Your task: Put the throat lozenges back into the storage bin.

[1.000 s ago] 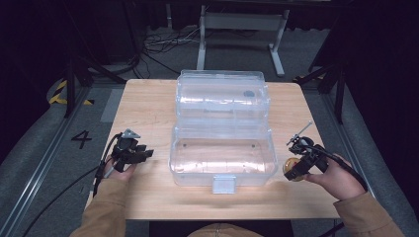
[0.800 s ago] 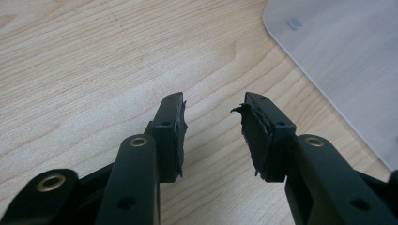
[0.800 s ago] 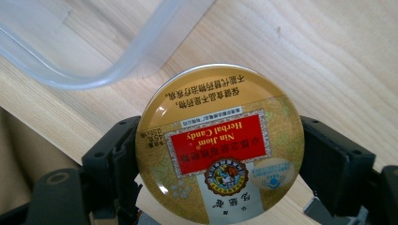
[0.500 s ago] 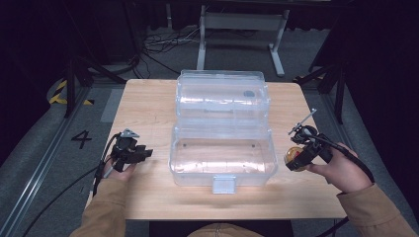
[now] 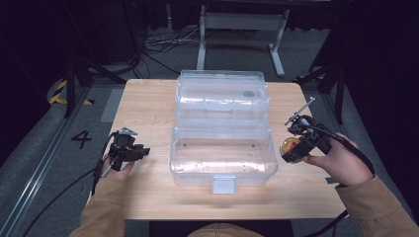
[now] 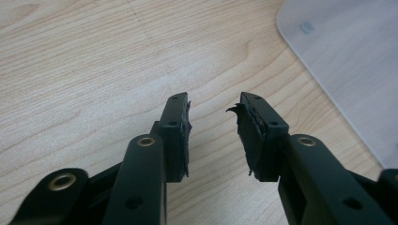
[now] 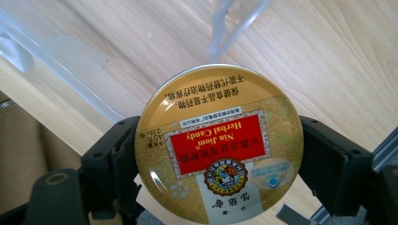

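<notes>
A clear plastic box (image 5: 223, 159) lies open in the middle of the wooden table (image 5: 148, 106), its lid (image 5: 222, 96) folded back on the far side. My right gripper (image 5: 295, 149) hovers above the table just right of the box, shut on a round gold and red candy tin (image 5: 289, 148). In the right gripper view the tin (image 7: 218, 145) sits between both jaws of that gripper (image 7: 220, 158), label up. My left gripper (image 5: 142, 150) rests left of the box. Its jaws (image 6: 213, 117) have just been closing and stand apart with nothing between them.
A corner of the box (image 6: 347, 70) lies right of the left jaws, over bare wood. The box's clear edge (image 7: 70, 61) runs below the tin. Cables (image 5: 59, 197) trail off the table's left. A metal stand (image 5: 237, 24) is on the floor beyond.
My right gripper has risen with the tin and drifted slightly away from the near edge. The left hand has stayed where it was.
</notes>
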A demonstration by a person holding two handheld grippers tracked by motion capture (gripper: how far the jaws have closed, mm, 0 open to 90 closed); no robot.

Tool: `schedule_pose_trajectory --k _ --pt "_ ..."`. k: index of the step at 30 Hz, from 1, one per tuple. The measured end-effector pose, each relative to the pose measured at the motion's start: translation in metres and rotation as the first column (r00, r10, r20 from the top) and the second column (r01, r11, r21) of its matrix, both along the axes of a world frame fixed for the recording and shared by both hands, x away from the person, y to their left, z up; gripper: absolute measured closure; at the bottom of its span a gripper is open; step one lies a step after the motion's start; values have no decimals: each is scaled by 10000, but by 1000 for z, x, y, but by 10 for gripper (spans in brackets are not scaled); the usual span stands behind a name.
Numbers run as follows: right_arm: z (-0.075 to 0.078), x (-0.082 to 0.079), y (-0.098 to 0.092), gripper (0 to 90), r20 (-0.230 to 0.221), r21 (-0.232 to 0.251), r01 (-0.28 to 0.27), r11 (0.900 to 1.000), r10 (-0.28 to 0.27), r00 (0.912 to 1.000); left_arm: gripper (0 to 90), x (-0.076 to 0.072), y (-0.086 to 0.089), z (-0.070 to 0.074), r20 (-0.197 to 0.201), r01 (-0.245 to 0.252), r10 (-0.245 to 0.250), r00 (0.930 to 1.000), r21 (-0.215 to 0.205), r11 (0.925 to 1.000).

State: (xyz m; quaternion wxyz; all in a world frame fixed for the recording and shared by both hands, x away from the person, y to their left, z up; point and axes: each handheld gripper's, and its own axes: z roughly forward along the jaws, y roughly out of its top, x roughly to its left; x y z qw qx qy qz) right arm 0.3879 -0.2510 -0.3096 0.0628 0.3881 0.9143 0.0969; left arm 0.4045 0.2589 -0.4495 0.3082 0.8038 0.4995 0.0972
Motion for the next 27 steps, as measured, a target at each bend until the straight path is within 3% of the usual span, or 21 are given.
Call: schedule_pose_trajectory --k 9,20,27 --pt "12 3 20 203 116 108 -315 9994 313 9994 685 1 -5 6 -237 54 -46 9997 345 9994" --pt "17 5 43 203 228 64 -689 9976 687 9974 688 1 -4 6 -443 55 -42 9990 294 9996" --pt "14 8 55 203 23 142 -663 9977 663 9978 683 2 -3 5 -471 35 -23 9989 263 9996"
